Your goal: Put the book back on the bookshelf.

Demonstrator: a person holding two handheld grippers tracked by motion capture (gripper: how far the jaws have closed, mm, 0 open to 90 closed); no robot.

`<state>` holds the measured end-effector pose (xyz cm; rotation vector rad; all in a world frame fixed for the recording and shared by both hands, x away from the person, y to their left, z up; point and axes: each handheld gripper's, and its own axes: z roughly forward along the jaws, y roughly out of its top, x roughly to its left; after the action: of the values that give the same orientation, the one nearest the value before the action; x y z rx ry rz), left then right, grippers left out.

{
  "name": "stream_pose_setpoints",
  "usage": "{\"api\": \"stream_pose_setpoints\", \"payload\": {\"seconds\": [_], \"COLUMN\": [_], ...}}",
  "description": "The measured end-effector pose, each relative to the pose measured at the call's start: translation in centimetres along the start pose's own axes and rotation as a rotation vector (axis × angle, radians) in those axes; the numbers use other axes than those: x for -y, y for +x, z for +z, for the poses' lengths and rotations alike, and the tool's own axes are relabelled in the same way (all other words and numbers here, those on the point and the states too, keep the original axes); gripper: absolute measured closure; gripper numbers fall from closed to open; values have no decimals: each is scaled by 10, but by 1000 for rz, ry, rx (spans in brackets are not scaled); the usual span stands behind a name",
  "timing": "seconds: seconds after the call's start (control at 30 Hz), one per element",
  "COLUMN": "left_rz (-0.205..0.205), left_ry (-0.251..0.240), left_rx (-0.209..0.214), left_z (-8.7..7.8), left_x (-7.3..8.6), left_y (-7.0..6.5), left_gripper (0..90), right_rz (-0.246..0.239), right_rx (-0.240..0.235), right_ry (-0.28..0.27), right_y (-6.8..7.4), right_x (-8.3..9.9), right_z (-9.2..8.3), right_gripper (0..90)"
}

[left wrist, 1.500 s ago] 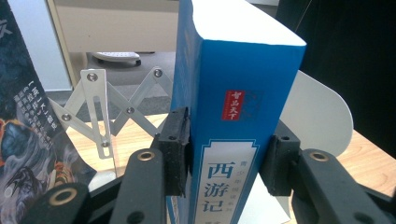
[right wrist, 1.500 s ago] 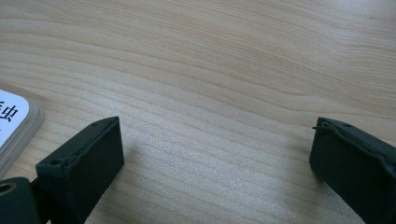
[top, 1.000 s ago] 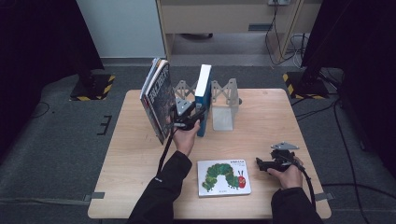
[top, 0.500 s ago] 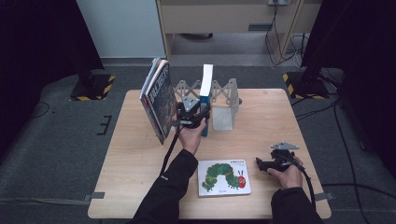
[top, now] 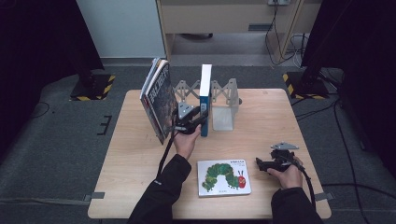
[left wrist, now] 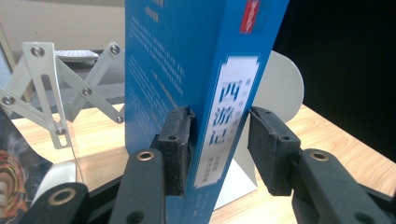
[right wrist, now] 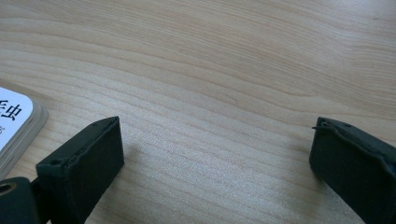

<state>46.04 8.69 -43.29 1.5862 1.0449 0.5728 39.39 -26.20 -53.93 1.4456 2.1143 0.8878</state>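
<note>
A tall blue book [top: 205, 93] stands upright on its edge in the expandable bookend rack [top: 224, 111], close to the rack's white end plate [left wrist: 280, 79]. My left gripper [top: 200, 117] is shut on the book's lower spine end. In the left gripper view the blue book [left wrist: 187, 70] sits between the pads of this left gripper [left wrist: 219, 144], whose jaws have just been closing on it. My right gripper [top: 259, 163] rests open on the table at the front right. Bare wood lies between the jaws of the right gripper [right wrist: 215, 154].
A dark-covered book [top: 159, 98] leans upright at the rack's left end, just left of my left hand. A caterpillar picture book [top: 224, 177] lies flat near the front edge; its corner [right wrist: 14, 121] is beside the right gripper's left jaw. The rack's scissor links [left wrist: 56, 93] span the back.
The blue book has gone from leaning to standing straight up, and has shifted a little right toward the white end plate along with my left hand. The right gripper has not moved.
</note>
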Motion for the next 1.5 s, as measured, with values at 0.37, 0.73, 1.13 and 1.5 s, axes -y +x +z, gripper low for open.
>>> {"api": "stream_pose_setpoints", "payload": {"seconds": [0.37,0.73,1.13,1.5], "left_rz": [-17,-39,-21,-21], "left_ry": [8,26,34,36], "left_rx": [-37,-26,2,-2], "left_z": [2,5,0,6], "left_x": [-4,-9,8,6], "left_y": [-6,-9,4,-4], "left_gripper": [581,572,617,621], "right_rz": [0,-6,-3,-3], "right_rx": [0,-2,-1,-2], "right_ry": [0,0,1,1], "right_y": [0,0,1,1], "right_x": [0,0,0,0], "right_z": [0,0,0,0], "right_gripper": [33,32,34,34]}}
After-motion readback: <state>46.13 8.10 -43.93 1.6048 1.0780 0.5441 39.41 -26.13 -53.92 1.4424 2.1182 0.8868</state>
